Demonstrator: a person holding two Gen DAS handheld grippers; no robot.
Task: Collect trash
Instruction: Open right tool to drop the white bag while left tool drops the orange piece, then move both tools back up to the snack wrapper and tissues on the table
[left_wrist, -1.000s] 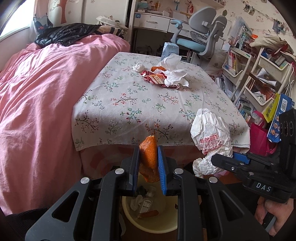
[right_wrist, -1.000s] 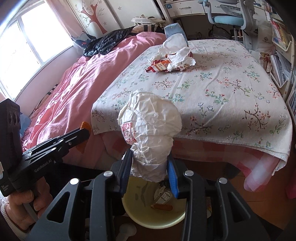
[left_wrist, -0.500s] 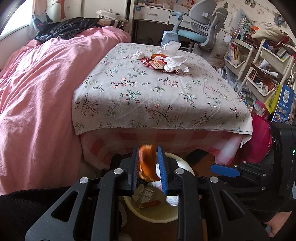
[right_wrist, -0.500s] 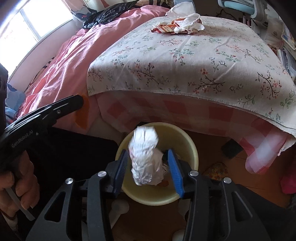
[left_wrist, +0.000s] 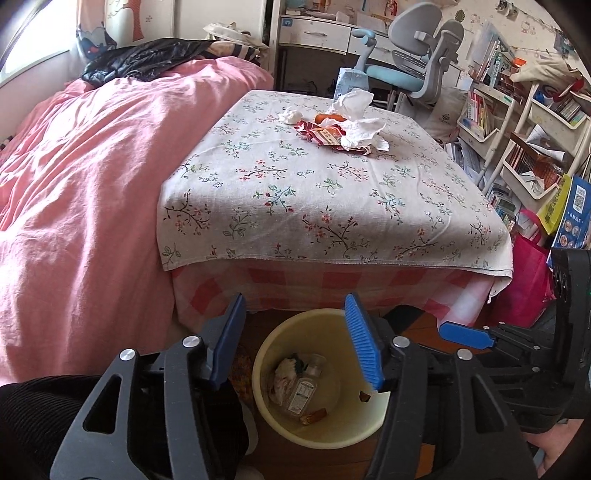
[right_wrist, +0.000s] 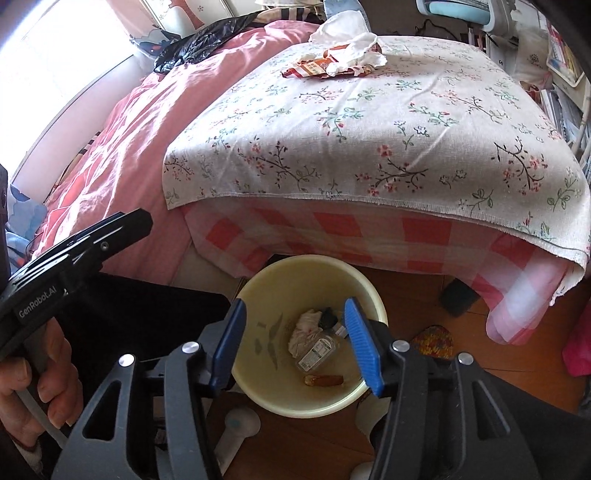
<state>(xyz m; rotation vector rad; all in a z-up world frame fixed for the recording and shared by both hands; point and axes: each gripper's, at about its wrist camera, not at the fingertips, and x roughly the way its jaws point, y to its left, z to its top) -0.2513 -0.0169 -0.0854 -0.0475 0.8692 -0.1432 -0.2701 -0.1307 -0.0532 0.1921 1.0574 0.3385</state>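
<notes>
Dropped trash now in bin (right_wrist: 258, 354); bottle (right_wrist: 317, 349) lying flat, neck pointing tableward.

Right gripper (right_wrist: 293, 341) at six o'clock, jaws spread and empty above cream trash bin (right_wrist: 258, 295) holding crumpled paper (right_wrist: 304, 332), clear bottle (right_wrist: 317, 350) and orange scrap (right_wrist: 324, 379); floral-clothed table (right_wrist: 369, 140) toward twelve, wrapper-and-tissue pile (right_wrist: 338, 59) at its far edge; left gripper (right_wrist: 77, 254) at nine.
</notes>
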